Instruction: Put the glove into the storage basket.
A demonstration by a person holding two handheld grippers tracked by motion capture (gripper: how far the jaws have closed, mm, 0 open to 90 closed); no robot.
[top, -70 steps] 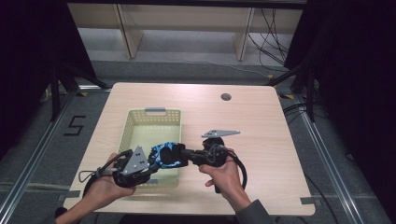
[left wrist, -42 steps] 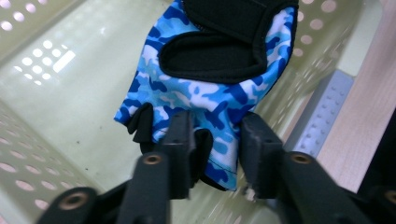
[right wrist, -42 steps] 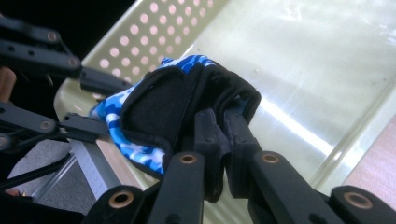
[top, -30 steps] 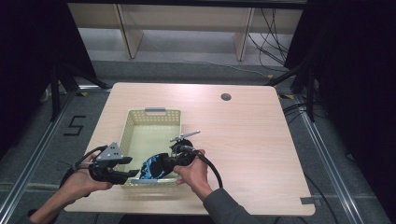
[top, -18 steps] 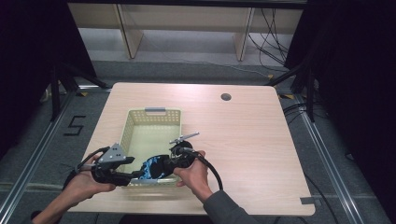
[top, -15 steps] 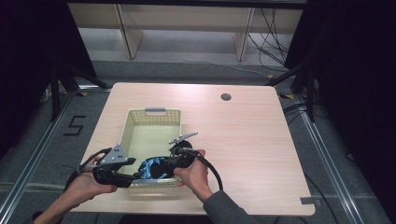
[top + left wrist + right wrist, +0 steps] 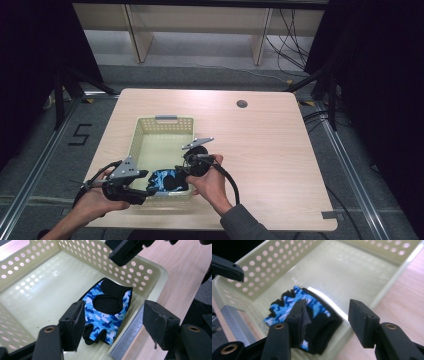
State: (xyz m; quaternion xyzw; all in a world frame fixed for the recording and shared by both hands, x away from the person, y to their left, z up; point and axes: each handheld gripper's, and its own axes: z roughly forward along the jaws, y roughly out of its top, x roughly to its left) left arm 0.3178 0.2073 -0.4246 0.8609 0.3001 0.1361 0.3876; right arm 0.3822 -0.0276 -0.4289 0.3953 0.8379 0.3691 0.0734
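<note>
The fingers (image 7: 75,325) of the left gripper (image 7: 113,326) are seen released, with their jaws just having been opening and nothing pressed between them; the blue camouflage glove (image 7: 107,315) is seen lying flat beyond them. The fingers (image 7: 362,320) of the right gripper (image 7: 329,322) are likewise released, their jaws just having been opening, and the glove (image 7: 302,308) is seen lying free between and behind them, though contact with one pad cannot be told. The glove (image 7: 167,180) is placed on the floor of the pale yellow perforated basket (image 7: 165,125), in the basket's near end, close to its near wall. The left gripper (image 7: 145,185) is held at the basket's near left corner, the right gripper (image 7: 182,172) at its near right side. The basket is set on the light wooden table (image 7: 270,150), and a round hole (image 7: 242,104) is seen beyond the basket.
</note>
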